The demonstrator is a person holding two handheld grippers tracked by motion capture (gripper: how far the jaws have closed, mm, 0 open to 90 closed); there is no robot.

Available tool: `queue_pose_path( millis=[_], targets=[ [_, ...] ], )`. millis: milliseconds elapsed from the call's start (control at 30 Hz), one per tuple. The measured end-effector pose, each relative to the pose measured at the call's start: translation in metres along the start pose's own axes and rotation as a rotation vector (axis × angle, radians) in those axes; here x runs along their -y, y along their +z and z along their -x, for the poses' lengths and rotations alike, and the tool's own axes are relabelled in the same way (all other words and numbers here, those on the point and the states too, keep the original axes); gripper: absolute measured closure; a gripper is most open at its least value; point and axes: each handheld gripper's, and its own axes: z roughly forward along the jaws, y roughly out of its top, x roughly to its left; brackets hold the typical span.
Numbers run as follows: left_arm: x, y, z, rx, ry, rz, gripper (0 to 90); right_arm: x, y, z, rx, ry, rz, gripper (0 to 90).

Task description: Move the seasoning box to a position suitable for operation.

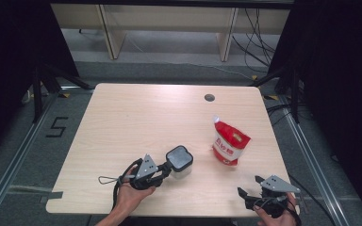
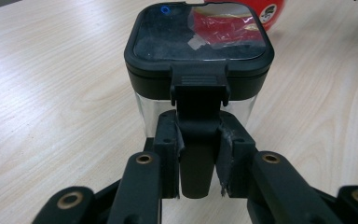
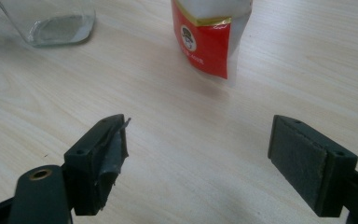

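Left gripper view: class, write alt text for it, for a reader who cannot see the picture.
The left gripper has its fingers shut on the black latch hanging down the side of a clear jar with a square black lid. The jar stands on a pale wooden table, with a red pouch just behind it.

A black "5" is marked on the grey floor left of the table. The red-and-white pouch bears white characters on its red front — too small to read — and in the right gripper view a round emblem over a line of tiny white print, also illegible.
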Motion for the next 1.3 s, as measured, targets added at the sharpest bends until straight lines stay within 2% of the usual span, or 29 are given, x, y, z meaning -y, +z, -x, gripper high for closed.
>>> queue_pose_path(
  millis=[33, 67, 100, 133, 267, 367, 400, 433, 467, 500, 533, 633, 667, 700, 733, 767, 800, 833, 867, 900, 933, 967, 1000, 1067, 1100, 1200, 1233, 1267, 1300],
  targets=[
    [0.000, -0.001, -0.001, 0.010, 0.007, -0.003, 71.6, 0.000, 0.000, 0.000, 0.000, 0.000, 0.000, 20.6],
    [0.001, -0.001, -0.002, 0.038, -0.004, 0.006, 71.7, 0.000, 0.000, 0.000, -0.003, 0.000, 0.000, 20.7],
    [0.003, -0.002, -0.002, 0.047, -0.019, 0.013, 71.8, 0.000, 0.000, 0.000, -0.001, -0.005, 0.000, 20.7],
    [0.004, -0.003, -0.004, 0.070, -0.012, 0.021, 71.9, 0.000, 0.000, -0.001, 0.001, -0.007, 0.007, 20.7],
    [0.006, -0.009, -0.001, 0.105, -0.020, 0.043, 71.9, 0.000, -0.001, -0.002, -0.013, 0.001, 0.001, 21.7],
    [0.008, -0.013, 0.001, 0.159, 0.011, 0.056, 71.9, 0.000, -0.001, -0.002, -0.017, -0.005, 0.005, 21.8],
    [0.009, -0.014, 0.003, 0.174, -0.004, 0.049, 71.9, 0.000, -0.001, -0.001, -0.021, 0.004, 0.001, 21.7],
    [0.010, -0.014, 0.002, 0.191, 0.011, 0.047, 71.8, 0.000, 0.000, -0.001, -0.022, 0.005, 0.000, 21.7],
    [0.011, -0.015, -0.002, 0.204, 0.055, 0.020, 71.8, 0.000, 0.000, -0.001, -0.022, 0.005, 0.000, 21.7],
    [0.013, -0.014, 0.002, 0.220, 0.009, 0.036, 71.8, 0.000, 0.000, -0.001, -0.020, 0.002, 0.002, 21.7],
    [0.013, -0.014, 0.002, 0.226, 0.002, 0.041, 71.8, 0.000, 0.000, -0.001, -0.023, 0.002, 0.010, 21.7],
    [0.014, -0.016, 0.004, 0.249, 0.017, 0.040, 71.8, 0.000, -0.001, 0.000, -0.016, -0.004, 0.009, 21.7],
    [0.015, -0.016, 0.005, 0.257, 0.020, 0.042, 71.8, 0.000, -0.002, -0.003, -0.028, 0.042, -0.008, 21.7],
    [0.015, -0.017, 0.006, 0.258, 0.028, 0.038, 71.8, 0.000, -0.001, -0.001, -0.025, 0.013, 0.012, 22.0],
    [0.015, -0.017, 0.008, 0.260, 0.036, 0.038, 71.8, 0.000, -0.001, -0.001, -0.025, 0.013, 0.012, 22.0],
    [0.015, -0.017, 0.008, 0.269, 0.047, 0.041, 71.8, 0.000, -0.001, 0.000, -0.018, -0.006, 0.021, 22.0],
    [0.015, -0.017, 0.009, 0.277, 0.040, 0.036, 71.8, -0.001, -0.001, -0.001, -0.024, 0.007, 0.014, 22.0],
    [0.015, -0.017, 0.010, 0.285, 0.040, 0.042, 71.8, -0.001, -0.001, 0.000, -0.033, 0.001, 0.013, 22.0],
    [0.015, -0.017, 0.010, 0.296, 0.054, 0.040, 71.8, 0.000, 0.000, 0.000, -0.027, -0.006, 0.017, 22.0],
    [0.015, -0.016, 0.011, 0.306, 0.045, 0.046, 71.8, 0.000, -0.001, -0.001, -0.030, 0.008, 0.015, 22.1],
    [0.015, -0.016, 0.011, 0.312, 0.059, 0.042, 71.8, -0.001, -0.001, -0.001, -0.035, 0.009, 0.014, 22.1],
    [0.015, -0.016, 0.013, 0.330, 0.052, 0.041, 71.8, 0.000, -0.001, 0.000, -0.012, -0.008, 0.020, 22.2],
    [0.015, -0.016, 0.012, 0.340, 0.067, 0.032, 71.8, 0.000, -0.001, 0.000, -0.012, -0.008, 0.020, 22.2],
    [0.014, -0.017, 0.014, 0.362, 0.083, 0.027, 71.7, 0.000, -0.001, -0.003, -0.023, 0.032, 0.006, 23.0],
    [0.014, -0.016, 0.014, 0.372, 0.085, 0.032, 71.7, -0.001, -0.001, 0.000, -0.039, 0.004, 0.011, 23.1],
    [0.014, -0.016, 0.013, 0.404, 0.108, 0.026, 71.7, -0.001, -0.001, -0.001, -0.042, 0.008, 0.010, 23.1],
    [0.014, -0.016, 0.011, 0.423, 0.112, 0.027, 71.6, -0.001, -0.002, -0.002, -0.028, 0.006, 0.014, 23.1],
    [0.014, -0.017, 0.009, 0.412, 0.131, 0.022, 71.6, -0.001, -0.002, -0.002, -0.028, 0.006, 0.014, 23.1],
    [0.014, -0.017, 0.008, 0.421, 0.129, 0.029, 71.4, -0.001, -0.001, -0.002, -0.048, 0.005, 0.012, 23.1]
  ],
)
